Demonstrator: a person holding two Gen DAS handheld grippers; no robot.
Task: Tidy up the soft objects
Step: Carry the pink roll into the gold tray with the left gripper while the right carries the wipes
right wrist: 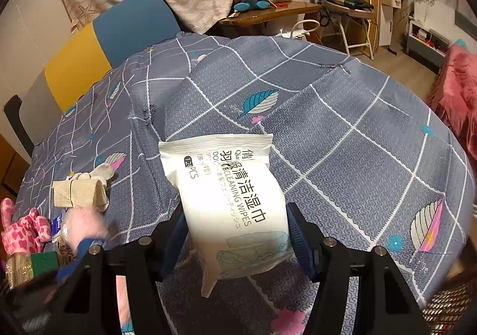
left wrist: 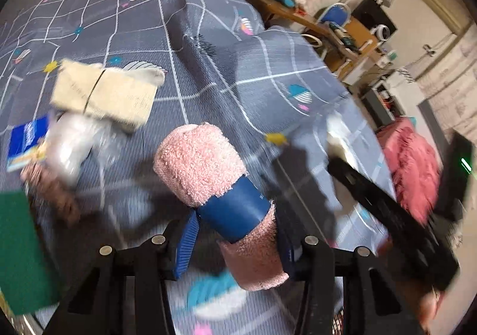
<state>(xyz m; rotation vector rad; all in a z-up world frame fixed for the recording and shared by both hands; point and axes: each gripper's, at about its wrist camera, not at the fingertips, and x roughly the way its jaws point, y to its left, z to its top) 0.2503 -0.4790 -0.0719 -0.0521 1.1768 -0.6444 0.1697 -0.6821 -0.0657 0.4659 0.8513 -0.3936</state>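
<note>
Left gripper [left wrist: 235, 233]: its 2 blue ribbed pads pinch a rolled pink terry towel with a blue paper band [left wrist: 208, 183]. The pads press on the roll at and just below the band; the free end points away from the camera, above the table. The left wrist view is motion-blurred.

Right gripper [right wrist: 238, 233]: its 2 blue pads clamp a white soft pack of cleaning wipes with black print [right wrist: 226, 204] by its near half. The pack's far end stands up over the table.

Surface: a table under a grey-blue cloth with white grid lines and leaf prints [right wrist: 357, 156].

Left side of the table, right wrist view: a folded beige knitted cloth tied with a thin black band [right wrist: 79, 193] lies flat. Nearer the camera and further left lie a pink patterned glove [right wrist: 25, 230] and a green sponge block [right wrist: 44, 260]. Items beside them are too blurred to identify.

Beyond the far edge stands a chair with yellow and blue back panels [right wrist: 98, 46].
</note>
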